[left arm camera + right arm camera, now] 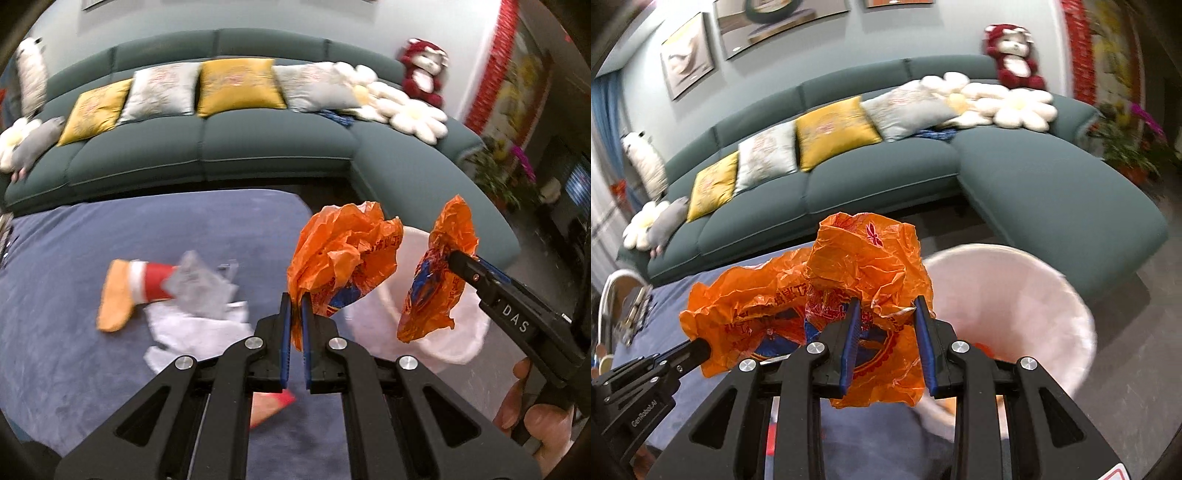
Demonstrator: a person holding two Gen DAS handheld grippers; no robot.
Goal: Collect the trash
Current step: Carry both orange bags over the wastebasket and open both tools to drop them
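Note:
My left gripper (296, 301) is shut on a crumpled orange plastic bag (340, 254) and holds it above the blue rug. My right gripper (888, 306) stands open, with a second crumpled orange bag (866, 258) between and over its fingers; I cannot tell if the pads touch it. In the left wrist view the right gripper (452, 258) carries that bag (439, 273) over the white-lined bin (465, 332). The bin (1019, 295) also shows to the right in the right wrist view. The left gripper (701, 347) shows there with its bag (746, 306).
On the blue rug (74, 295) lie an orange-and-red sock (129, 291), a clear wrapper (199, 291) and white paper (192, 332). A green sofa (258, 147) with cushions runs behind. A plush toy (423, 70) sits on its back. Potted plants (502, 173) stand at right.

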